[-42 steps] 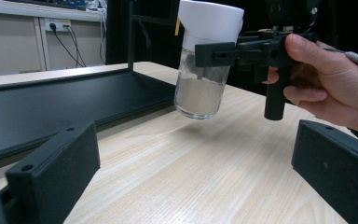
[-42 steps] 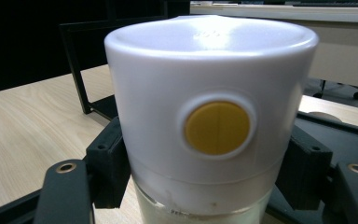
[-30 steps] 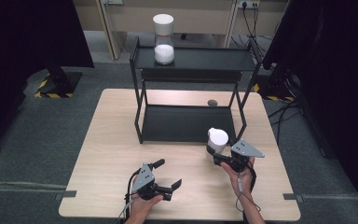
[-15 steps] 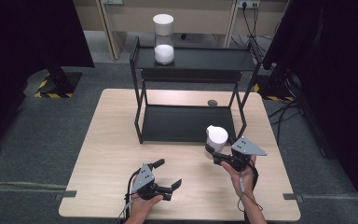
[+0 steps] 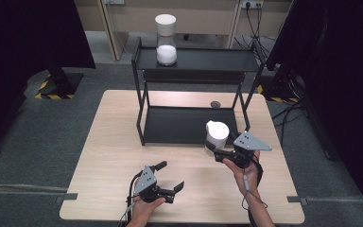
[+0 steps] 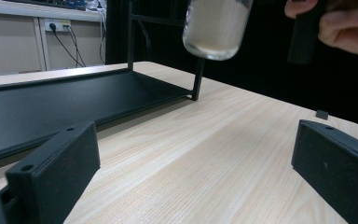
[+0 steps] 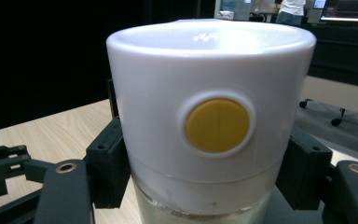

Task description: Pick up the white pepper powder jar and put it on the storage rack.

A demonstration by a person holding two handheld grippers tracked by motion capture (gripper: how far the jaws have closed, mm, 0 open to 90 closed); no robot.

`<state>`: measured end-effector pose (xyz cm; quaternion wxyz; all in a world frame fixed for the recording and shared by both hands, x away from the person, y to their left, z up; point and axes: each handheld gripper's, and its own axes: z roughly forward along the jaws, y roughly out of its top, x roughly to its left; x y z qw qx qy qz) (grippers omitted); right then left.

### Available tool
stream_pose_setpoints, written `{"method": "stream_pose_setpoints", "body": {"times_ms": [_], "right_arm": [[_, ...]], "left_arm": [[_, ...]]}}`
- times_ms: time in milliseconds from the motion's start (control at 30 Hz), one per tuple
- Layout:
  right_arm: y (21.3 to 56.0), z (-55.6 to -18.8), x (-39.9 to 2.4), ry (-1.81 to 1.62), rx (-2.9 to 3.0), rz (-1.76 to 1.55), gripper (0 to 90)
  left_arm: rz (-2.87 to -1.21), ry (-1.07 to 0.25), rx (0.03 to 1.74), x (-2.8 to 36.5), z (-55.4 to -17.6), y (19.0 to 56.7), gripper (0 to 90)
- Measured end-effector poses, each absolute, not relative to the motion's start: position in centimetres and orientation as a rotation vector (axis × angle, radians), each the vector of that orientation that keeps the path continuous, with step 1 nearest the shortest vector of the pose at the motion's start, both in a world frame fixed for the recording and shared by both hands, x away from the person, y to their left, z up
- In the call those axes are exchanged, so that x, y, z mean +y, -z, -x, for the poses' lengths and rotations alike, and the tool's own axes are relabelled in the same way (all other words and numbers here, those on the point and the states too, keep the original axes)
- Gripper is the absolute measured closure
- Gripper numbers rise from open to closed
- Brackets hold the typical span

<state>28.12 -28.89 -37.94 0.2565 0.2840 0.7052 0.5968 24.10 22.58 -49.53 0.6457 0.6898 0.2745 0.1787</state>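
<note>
Right gripper: jaws clamped on white-lidded jar, one each side just below the lid, jar held clear of table beside black shelf rack. Left gripper: jaws spread wide, empty, low over the table. Second jar: on the rack's top shelf. Handling, judged: keep the jar upright, grip steady, clear the rack post.

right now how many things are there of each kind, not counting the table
jars with white lids: 2, one on the rack's top shelf, one in the right gripper
black rack: 1
small dark thing on the table behind the rack: 1
total: 4
</note>
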Motion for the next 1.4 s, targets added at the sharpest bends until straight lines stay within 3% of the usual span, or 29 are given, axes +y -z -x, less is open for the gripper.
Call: {"method": "stream_pose_setpoints", "body": {"times_ms": [1400], "right_arm": [[27.3, -31.6, -26.6, -1.700, 1.957, -0.666, 30.8]], "left_arm": [[-1.574, -0.408, 0.616, 22.5, -24.0, 49.5, 0.3]]}}
